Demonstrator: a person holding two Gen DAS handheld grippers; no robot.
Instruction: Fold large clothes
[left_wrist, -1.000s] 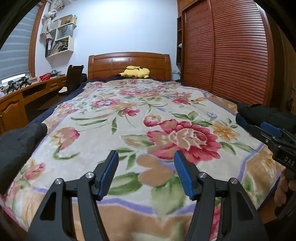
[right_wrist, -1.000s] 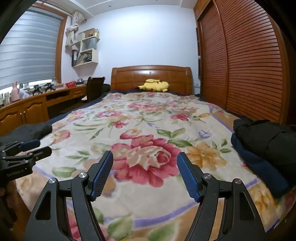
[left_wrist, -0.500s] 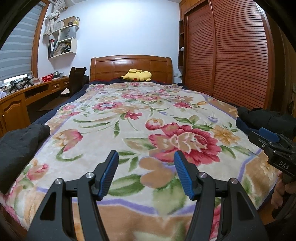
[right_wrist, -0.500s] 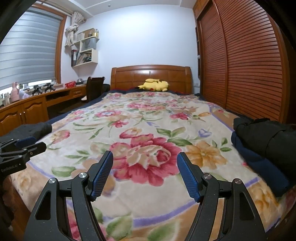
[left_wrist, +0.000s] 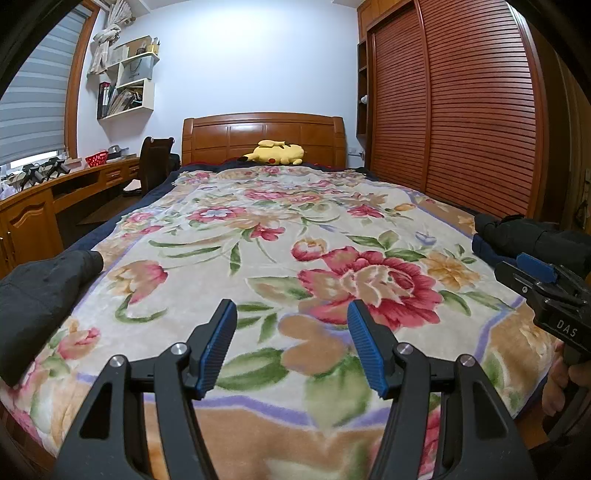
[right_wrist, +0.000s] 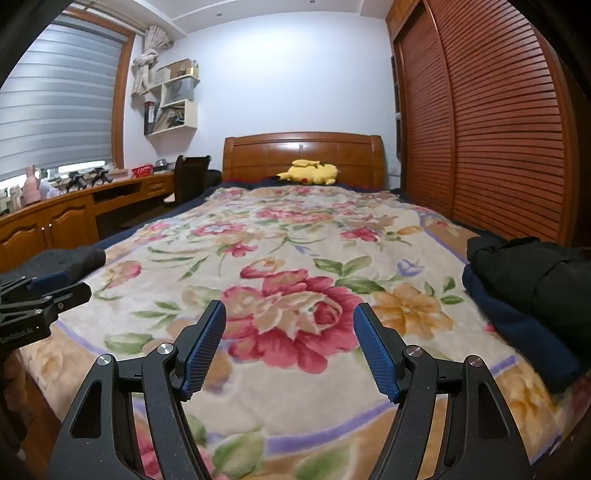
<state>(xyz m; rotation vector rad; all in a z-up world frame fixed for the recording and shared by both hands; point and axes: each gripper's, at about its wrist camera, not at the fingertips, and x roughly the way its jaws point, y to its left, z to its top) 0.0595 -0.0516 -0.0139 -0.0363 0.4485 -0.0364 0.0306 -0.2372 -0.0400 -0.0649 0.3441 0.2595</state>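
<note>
Left gripper (left_wrist: 291, 343) and right gripper (right_wrist: 290, 347) hang over the near end of the floral plush blanket (left_wrist: 258, 258), jaws wide, empty. Dark garment pile (right_wrist: 532, 291) lies at the right edge, black garment (left_wrist: 40, 295) at the left. Folding not begun; next likely calls for seizing one garment and spreading it flat.

Ahead of the gripper (left_wrist: 291, 325), whose matt black plastic arms carry ribbed blue pads (left_wrist: 218, 347), lies a fleecy floral blanket (left_wrist: 258, 258). The headboard (left_wrist: 264, 134) beyond is glossy wood. The dark clothes (right_wrist: 532, 280) to its right look like matt cloth.
</note>
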